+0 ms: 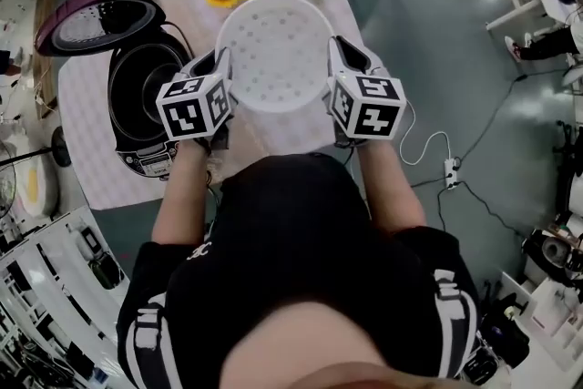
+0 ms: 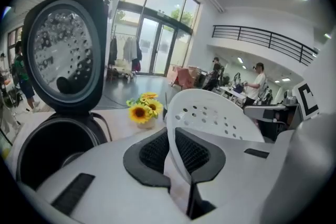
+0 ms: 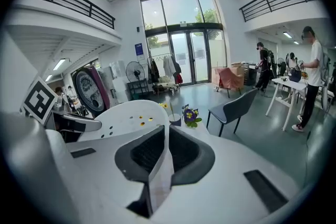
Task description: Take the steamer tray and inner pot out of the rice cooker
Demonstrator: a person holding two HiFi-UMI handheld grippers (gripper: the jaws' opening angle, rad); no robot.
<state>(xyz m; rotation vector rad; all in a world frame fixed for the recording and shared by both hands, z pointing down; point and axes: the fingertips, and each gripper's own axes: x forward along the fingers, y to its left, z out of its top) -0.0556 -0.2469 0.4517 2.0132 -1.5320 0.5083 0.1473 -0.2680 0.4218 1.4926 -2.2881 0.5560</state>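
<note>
Two clamps confirmed: left gripper [image 1: 221,73] and right gripper [image 1: 335,64] pinched opposite rims of the steamer tray [image 1: 273,50]; rice cooker [image 1: 137,118] stood left of both.

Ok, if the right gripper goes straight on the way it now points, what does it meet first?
Probably the purple flowers, just beyond the steamer tray that the right gripper clamps by its rim; depth is unclear.

The steamer tray [image 1: 273,50] looks like smooth, matt white plastic. The rice cooker [image 1: 144,105] has a glossy dark shell, and its open lid [image 2: 55,55] carries a shiny metal inner plate. The tablecloth [image 1: 86,146] is pale, finely patterned cloth. The left gripper [image 2: 170,136] and right gripper [image 3: 166,134] are matt white plastic with black, rough-textured pads [image 2: 149,152].
</note>
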